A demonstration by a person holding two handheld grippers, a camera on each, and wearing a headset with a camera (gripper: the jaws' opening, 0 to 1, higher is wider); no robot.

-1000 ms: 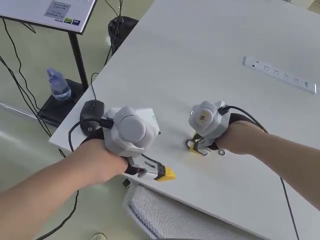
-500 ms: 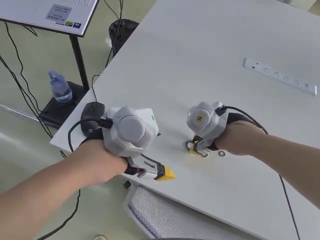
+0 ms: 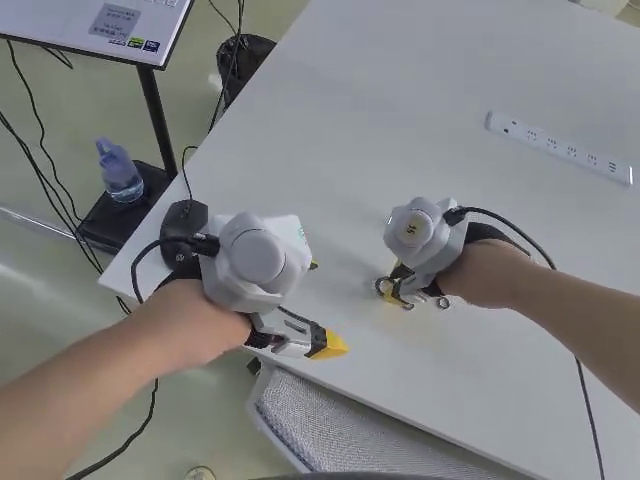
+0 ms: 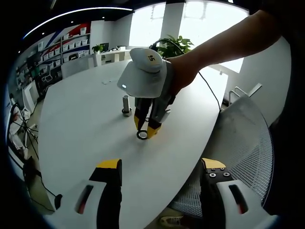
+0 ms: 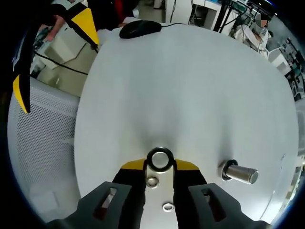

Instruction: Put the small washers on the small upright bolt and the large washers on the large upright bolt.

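The white desk (image 3: 420,110) took up most of the head view, its near edge running over a grey mesh chair (image 3: 330,430). The left gripper (image 3: 312,345), held by a hand at the desk's near edge, pointed out past that edge with its yellow-tipped jaws spread wide and nothing between them; in the left gripper view they rose apart at the bottom. The right gripper (image 3: 392,292) stood nose-down on the desk, well apart from the left one, with its jaws closed on a large washer (image 5: 160,160) pinched by its rim at the yellow tips. From the left gripper view that washer sat at or just above the desk surface; which of the two could not be told.

A white power strip (image 3: 560,150) lay far back on the desk, and a black mouse (image 3: 183,232) rested at the corner next to the left gripper.

An upright bolt (image 5: 239,173) stood on the desk near the right gripper's tips, apart from the held washer, with a wider ring at its foot. Two small washers (image 5: 152,182) lay flat on the desk beneath the right gripper's jaws, one just behind the large washer and the other closer to the gripper body.
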